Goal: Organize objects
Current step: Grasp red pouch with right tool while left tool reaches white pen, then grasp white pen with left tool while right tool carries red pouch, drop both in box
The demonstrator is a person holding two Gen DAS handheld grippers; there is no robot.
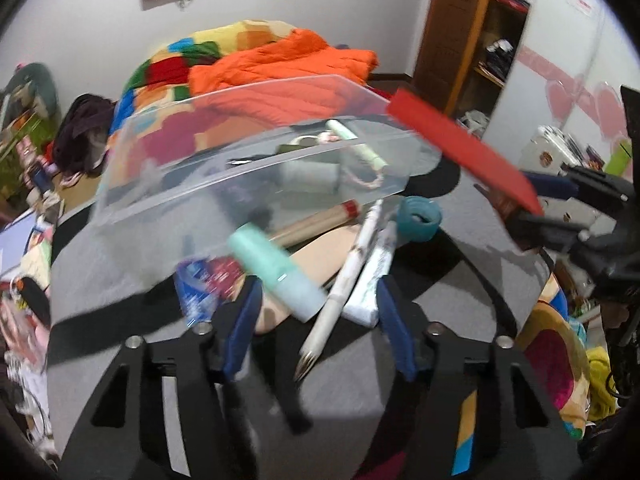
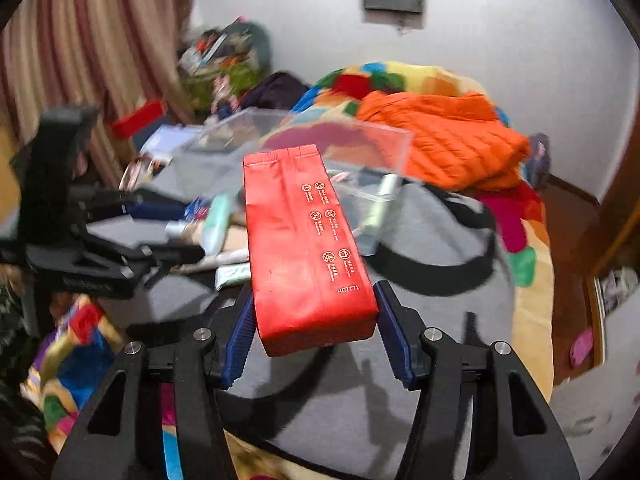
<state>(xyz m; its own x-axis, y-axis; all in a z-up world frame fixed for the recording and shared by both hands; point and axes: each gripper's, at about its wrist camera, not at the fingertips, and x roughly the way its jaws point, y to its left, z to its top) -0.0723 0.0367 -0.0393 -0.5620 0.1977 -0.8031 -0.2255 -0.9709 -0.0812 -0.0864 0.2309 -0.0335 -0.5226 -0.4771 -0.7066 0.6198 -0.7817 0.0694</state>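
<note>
My right gripper (image 2: 316,320) is shut on a long red packet (image 2: 308,240) and holds it in the air, pointing at a clear plastic box (image 2: 352,160); the packet (image 1: 460,148) also shows at the right in the left wrist view. My left gripper (image 1: 316,312) is open, low over a pile on the grey mat (image 1: 440,272): a mint tube (image 1: 280,276), a white pen (image 1: 340,292), a white sachet (image 1: 372,280), a brown roll (image 1: 316,220) and a teal ring (image 1: 420,218). The clear box (image 1: 248,172) holds a few small items.
An orange jacket (image 1: 280,64) and colourful blanket (image 2: 528,264) lie behind the box. A black strap (image 2: 440,272) crosses the mat. Clutter fills the left side (image 1: 28,160). A wooden shelf (image 1: 472,40) stands at the right.
</note>
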